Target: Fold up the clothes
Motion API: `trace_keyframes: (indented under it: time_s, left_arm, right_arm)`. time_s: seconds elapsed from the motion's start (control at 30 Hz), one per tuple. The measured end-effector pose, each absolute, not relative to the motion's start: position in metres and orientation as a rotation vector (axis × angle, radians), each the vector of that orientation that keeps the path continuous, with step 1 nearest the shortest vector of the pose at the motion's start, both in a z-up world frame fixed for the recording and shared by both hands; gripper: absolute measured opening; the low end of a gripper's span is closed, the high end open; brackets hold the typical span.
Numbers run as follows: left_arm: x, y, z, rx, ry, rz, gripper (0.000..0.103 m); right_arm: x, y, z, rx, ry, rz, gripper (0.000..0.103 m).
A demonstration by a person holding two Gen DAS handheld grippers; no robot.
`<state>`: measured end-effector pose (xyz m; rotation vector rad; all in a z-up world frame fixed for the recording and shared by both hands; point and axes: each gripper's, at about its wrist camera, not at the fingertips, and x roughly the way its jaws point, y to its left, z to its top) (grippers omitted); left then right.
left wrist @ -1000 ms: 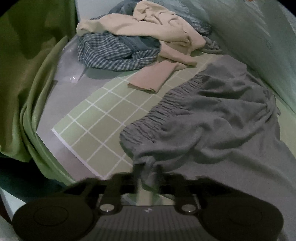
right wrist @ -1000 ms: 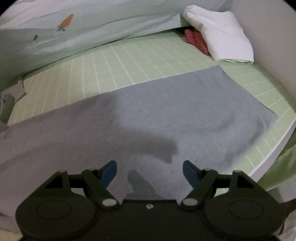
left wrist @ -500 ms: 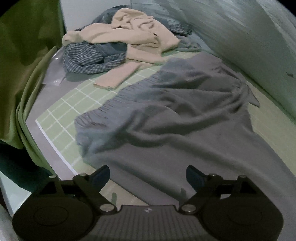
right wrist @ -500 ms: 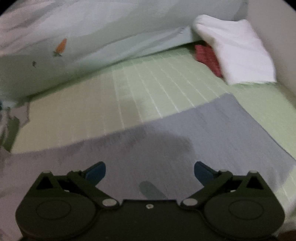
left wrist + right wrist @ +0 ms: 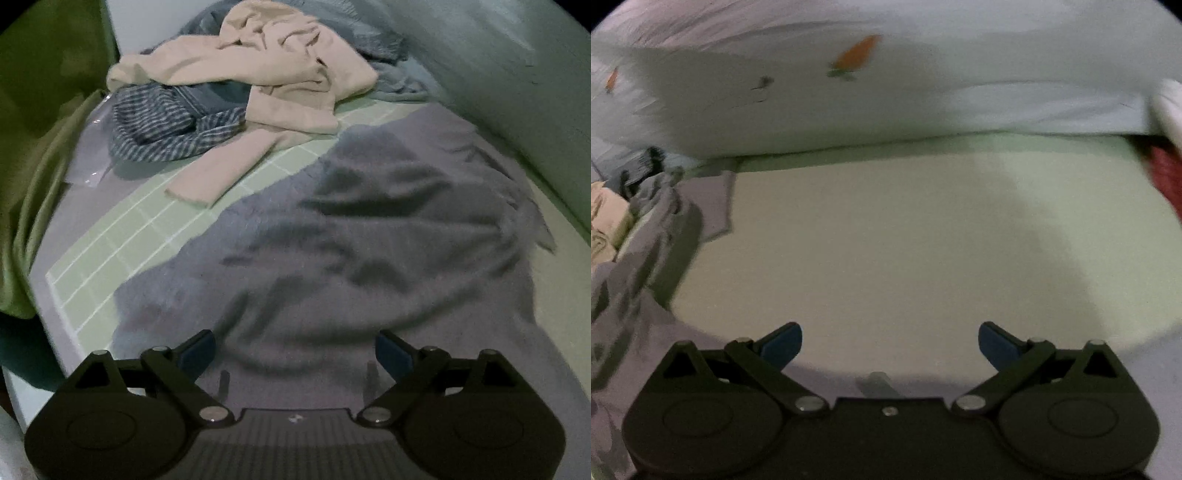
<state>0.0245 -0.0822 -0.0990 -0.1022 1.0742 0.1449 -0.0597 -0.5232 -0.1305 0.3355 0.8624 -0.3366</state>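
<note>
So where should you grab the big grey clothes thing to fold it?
Probably by the near left corner of the grey garment, just ahead of the open left gripper. The edge there lies flat on the green checked mat with bare mat beside it, so a finger could slide under from the left. The middle is bunched and wrinkled, harder to pinch cleanly.

Dim indoor light, fisheye views, heavy motion blur on the right

Both views bend hard at the rim, with black corners. The left view is dusky yet fairly sharp — soft shadows fill the folds of the grey garment (image 5: 369, 240). The right view smears badly — the green sheet (image 5: 923, 240) loses its grid lines, paler at left.
</note>
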Motion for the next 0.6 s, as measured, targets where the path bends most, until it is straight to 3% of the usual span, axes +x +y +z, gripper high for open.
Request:
trace_keyframes:
  time_s: [0.23, 0.27, 0.33, 0.6]
  left_arm:
    - [0.106, -0.080, -0.128, -0.131, 1.143, 0.184, 0.093]
    - [0.113, -0.079, -0.134, -0.132, 1.157, 0.195, 0.098]
    - [0.120, -0.082, -0.139, -0.096, 1.143, 0.188, 0.103]
    - [0.111, -0.082, -0.144, -0.048, 1.048, 0.117, 0.103]
  right_arm:
    - [0.066, -0.500, -0.140, 0.287, 0.903, -0.250, 0.089]
    - [0.081, -0.495, -0.141, 0.270, 0.909, -0.237, 0.084]
    - [0.105, -0.482, -0.144, 0.231, 0.907, -0.187, 0.081]
    - [0.174, -0.429, -0.164, 0.161, 0.905, -0.025, 0.062]
